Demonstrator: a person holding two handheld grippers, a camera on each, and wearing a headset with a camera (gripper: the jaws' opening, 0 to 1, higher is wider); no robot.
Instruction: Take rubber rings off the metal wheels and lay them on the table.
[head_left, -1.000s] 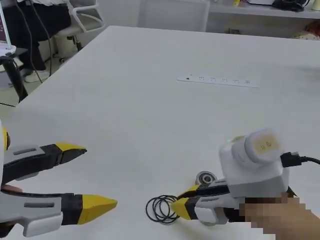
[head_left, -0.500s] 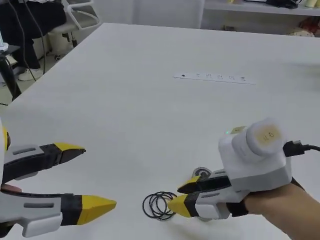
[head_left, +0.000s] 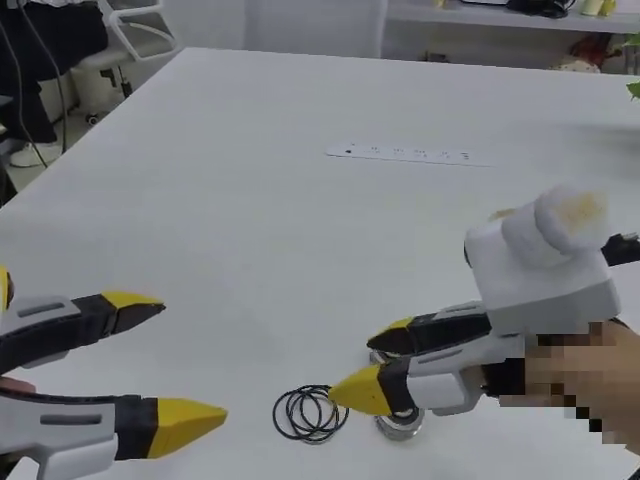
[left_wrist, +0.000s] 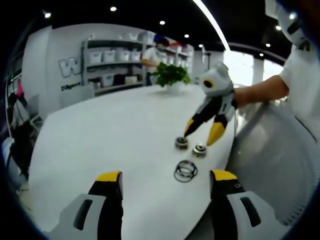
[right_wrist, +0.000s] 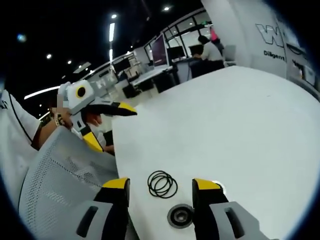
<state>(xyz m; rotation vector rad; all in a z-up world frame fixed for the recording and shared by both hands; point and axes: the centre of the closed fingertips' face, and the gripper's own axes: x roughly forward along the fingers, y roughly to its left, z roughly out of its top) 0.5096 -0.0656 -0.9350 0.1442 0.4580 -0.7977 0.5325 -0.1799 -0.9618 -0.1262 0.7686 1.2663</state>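
there are two claws, two metal wheels and one small heap of black rubber rings (head_left: 311, 413), three or four of them; the overlap makes the exact count hard to tell. the rings lie flat on the white desk (head_left: 300, 230), off the wheels, near its front edge. in the left gripper view the first wheel (left_wrist: 181, 142) and the second wheel (left_wrist: 199, 149) stand side by side just beyond the heap, apart from it. the right claw (head_left: 358, 368) hovers over the wheels with its jaws parted to a middling gap and nothing between them; its lower yellow tip sits just beside the rings in the head view. the left claw (head_left: 190, 360) is spread wide and holds nothing, well apart from the rings on the left. one power strip (head_left: 405, 154) lies further back on the desk. compared with half a second ago, the right claw sits higher and its jaws stand further apart, more of the wheel beneath it is uncovered, while the heap of rings and the spread of the left claw look unchanged.
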